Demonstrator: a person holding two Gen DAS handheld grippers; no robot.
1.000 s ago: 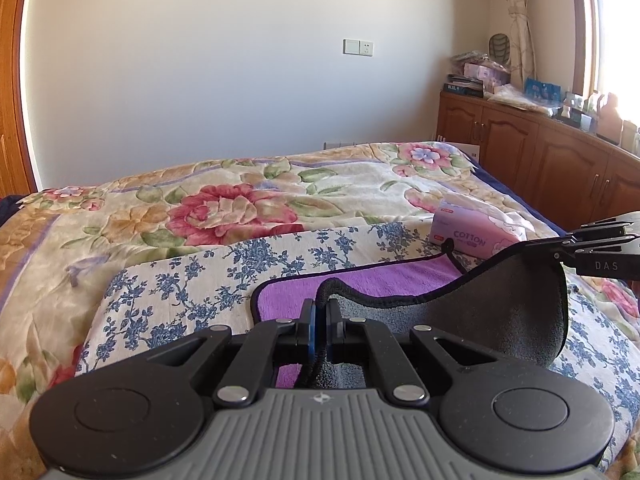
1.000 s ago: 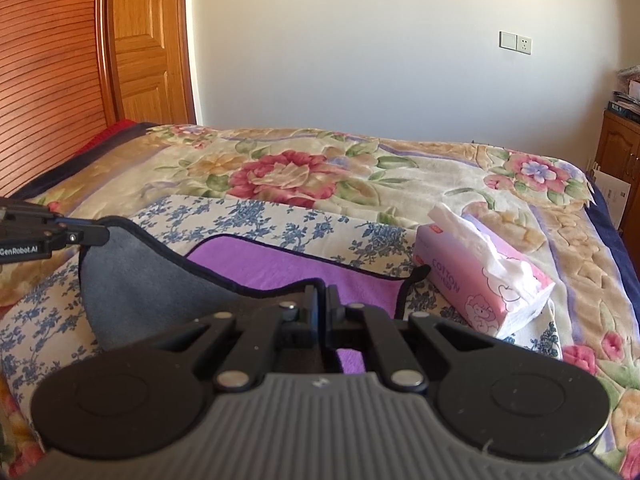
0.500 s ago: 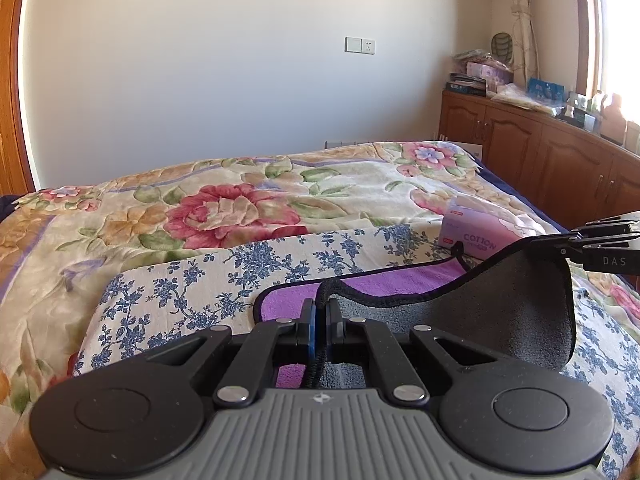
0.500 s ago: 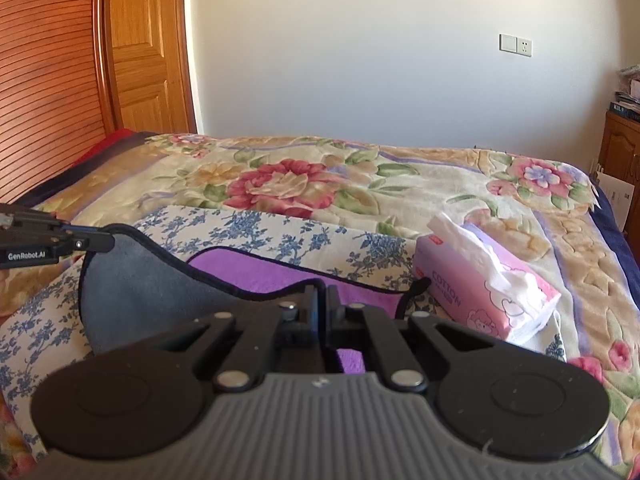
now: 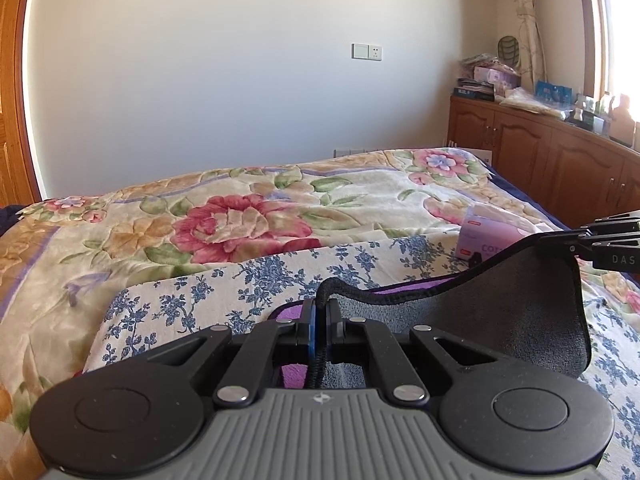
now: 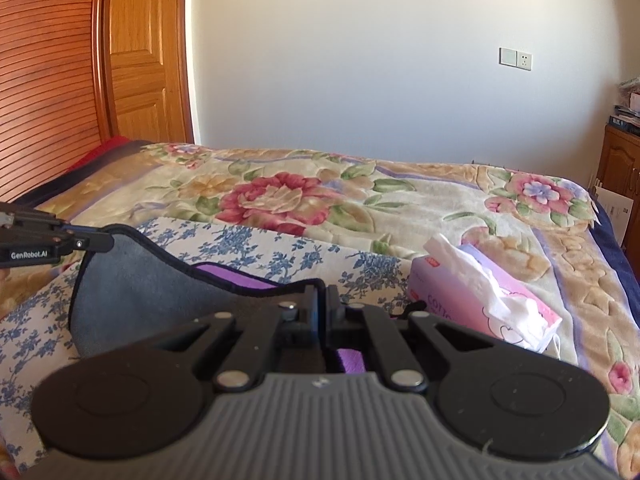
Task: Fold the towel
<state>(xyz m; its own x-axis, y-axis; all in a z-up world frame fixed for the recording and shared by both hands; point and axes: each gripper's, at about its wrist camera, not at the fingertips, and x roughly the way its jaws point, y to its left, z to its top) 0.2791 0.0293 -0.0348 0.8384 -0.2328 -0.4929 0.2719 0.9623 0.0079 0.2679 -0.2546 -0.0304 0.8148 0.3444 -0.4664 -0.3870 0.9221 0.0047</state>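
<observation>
- Tissue pack (image 6: 480, 300) (pink/lilac, white tissue sticking out the top) sits on the bed just beside the towel's right end, close to the right gripper (image 6: 322, 300). It's the nearest thing in the way on that side.
- Under the towel: a blue-flower cloth (image 5: 248, 280) spread over the big floral blanket (image 5: 240, 224). Both are soft and wrinkled.
- Room around: plain wall w/ a switch plate (image 5: 366, 51), wooden door (image 6: 144, 52) and slatted panel on the left, low wooden cabinets (image 5: 560, 152) w/ clutter on top along the right side by the window.
- Open room: lots of bare blanket beyond the towel toward the wall. The blue cloth's far edge runs just past the towel. The bed's dark edge drops off on the cabinet side.
- Towel (image 5: 500, 312) (grey on the side facing us, purple on the other, black trim) lies partly on the blue cloth, w/ its near edge lifted off the bed and sagging betw. the two grippers. Long axis runs left-right across the bed, and the purple part lies flat behind.
- Left gripper (image 5: 319, 316): fingers pressed together on the towel's black-trimmed edge at its left corner.
- Right gripper: also clamped tight on the trim at the right corner.
</observation>
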